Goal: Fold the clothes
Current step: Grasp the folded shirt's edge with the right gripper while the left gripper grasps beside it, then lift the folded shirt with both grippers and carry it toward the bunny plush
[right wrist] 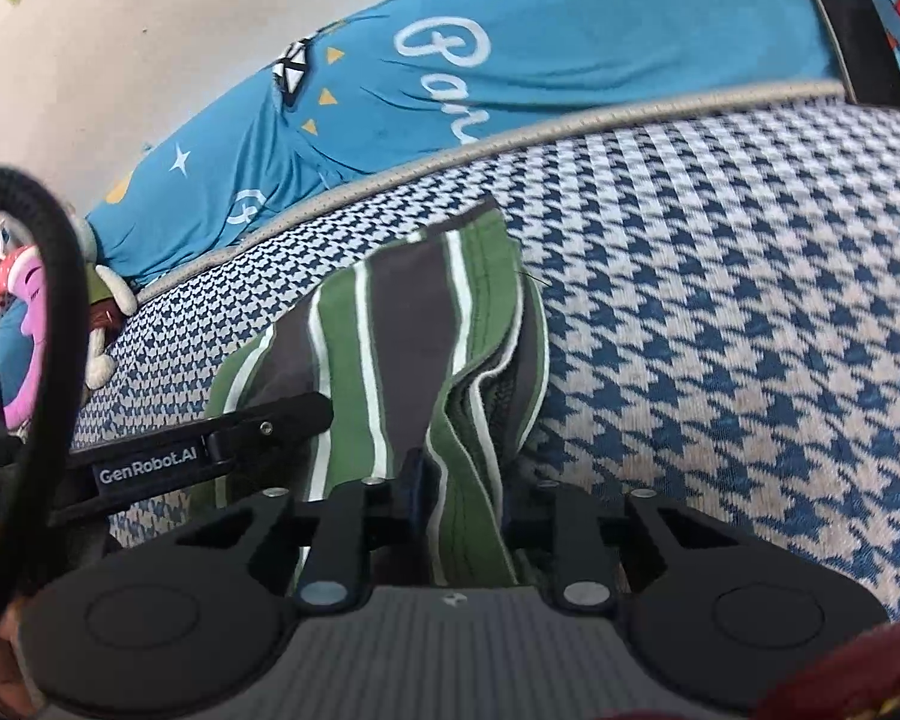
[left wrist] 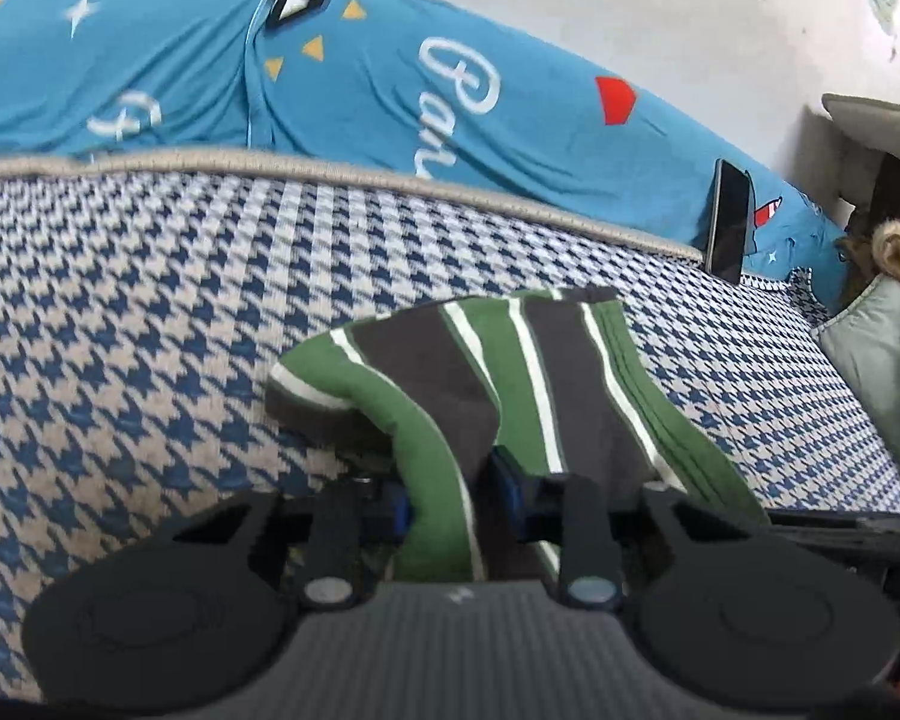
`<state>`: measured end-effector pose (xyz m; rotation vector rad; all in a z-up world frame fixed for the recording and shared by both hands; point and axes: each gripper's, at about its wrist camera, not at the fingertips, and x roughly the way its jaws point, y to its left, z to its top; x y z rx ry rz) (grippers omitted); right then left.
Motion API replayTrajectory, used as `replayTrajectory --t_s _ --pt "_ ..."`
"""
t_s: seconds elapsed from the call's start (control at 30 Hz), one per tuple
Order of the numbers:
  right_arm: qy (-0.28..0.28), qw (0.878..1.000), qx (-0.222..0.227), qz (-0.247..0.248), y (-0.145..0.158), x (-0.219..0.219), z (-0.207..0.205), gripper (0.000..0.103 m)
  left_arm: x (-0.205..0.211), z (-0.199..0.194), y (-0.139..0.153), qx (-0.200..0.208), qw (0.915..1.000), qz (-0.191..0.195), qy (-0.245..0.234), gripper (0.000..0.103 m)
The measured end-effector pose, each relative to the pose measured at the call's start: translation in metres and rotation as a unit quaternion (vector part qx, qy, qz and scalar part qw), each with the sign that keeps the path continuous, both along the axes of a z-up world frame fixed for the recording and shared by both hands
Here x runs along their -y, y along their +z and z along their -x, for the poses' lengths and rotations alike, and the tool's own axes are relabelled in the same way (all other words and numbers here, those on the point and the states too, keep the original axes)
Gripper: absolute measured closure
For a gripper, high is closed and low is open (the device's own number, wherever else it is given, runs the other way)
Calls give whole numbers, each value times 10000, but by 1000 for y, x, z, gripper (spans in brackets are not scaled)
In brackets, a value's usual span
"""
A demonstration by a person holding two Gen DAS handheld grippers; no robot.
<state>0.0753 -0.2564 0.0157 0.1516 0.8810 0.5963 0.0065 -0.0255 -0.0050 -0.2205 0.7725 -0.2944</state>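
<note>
A striped garment (left wrist: 480, 372) in green, dark grey and white lies bunched on the houndstooth bed cover (left wrist: 120, 312). My left gripper (left wrist: 456, 498) is shut on its near edge, cloth pinched between the blue pads. In the right wrist view the same striped garment (right wrist: 402, 336) runs from the jaws toward the blue pillow. My right gripper (right wrist: 462, 480) is shut on a folded green edge of it. The other gripper's black finger (right wrist: 258, 429), marked GenRobot.AI, reaches onto the cloth from the left.
A long blue pillow (left wrist: 360, 84) with white lettering lies along the far edge by the wall. A dark phone (left wrist: 729, 219) leans against it. Soft toys (right wrist: 24, 300) sit at the left in the right wrist view. A grey cushion (left wrist: 870, 354) borders the bed at the right.
</note>
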Motion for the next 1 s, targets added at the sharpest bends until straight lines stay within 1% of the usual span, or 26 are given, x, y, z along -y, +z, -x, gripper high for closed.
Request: replayTrajectory --t_s 0.1,0.23,0.57,0.73,1.0 --pt "34 9998 195 78 6 -5 5 81 5 5 9 170 9996 -218 14 80" --pt "99 9988 452 176 14 -13 14 81 5 11 17 265 9987 -425 100 80" --pt "345 9963 776 145 27 -41 31 81 -9 29 39 467 9939 -906 417 80" --pt "531 9950 843 67 30 -57 43 81 -24 40 48 513 9912 -1034 652 80" --pt "833 9922 926 8 32 -85 57 81 -54 53 62 490 9880 -1105 965 80"
